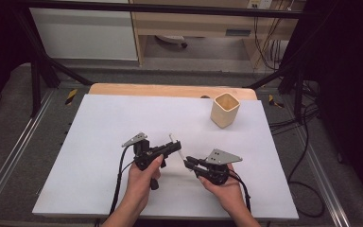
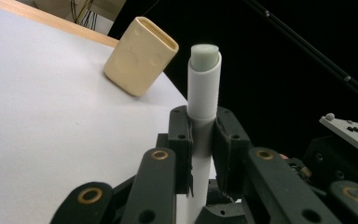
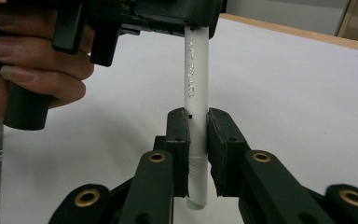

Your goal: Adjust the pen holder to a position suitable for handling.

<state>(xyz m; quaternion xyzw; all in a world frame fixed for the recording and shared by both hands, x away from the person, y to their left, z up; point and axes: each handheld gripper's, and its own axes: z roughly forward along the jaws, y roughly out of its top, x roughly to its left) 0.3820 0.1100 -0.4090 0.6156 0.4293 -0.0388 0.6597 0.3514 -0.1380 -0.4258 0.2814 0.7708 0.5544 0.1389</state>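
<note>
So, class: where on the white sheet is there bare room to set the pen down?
Bare: the white sheet's left half and its near edge. Also free: between the beige cup and the grippers. Crowded: mid-sheet, where left gripper and right gripper clamp the white pen.

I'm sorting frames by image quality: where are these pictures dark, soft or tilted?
High view: the white table is evenly lit, the surroundings fall to black, and the picture is slightly soft. Left gripper view: the horizon tilts, the beige cup leans, black behind. Right gripper view: the white pen is sharp, its lettering legible.
</note>
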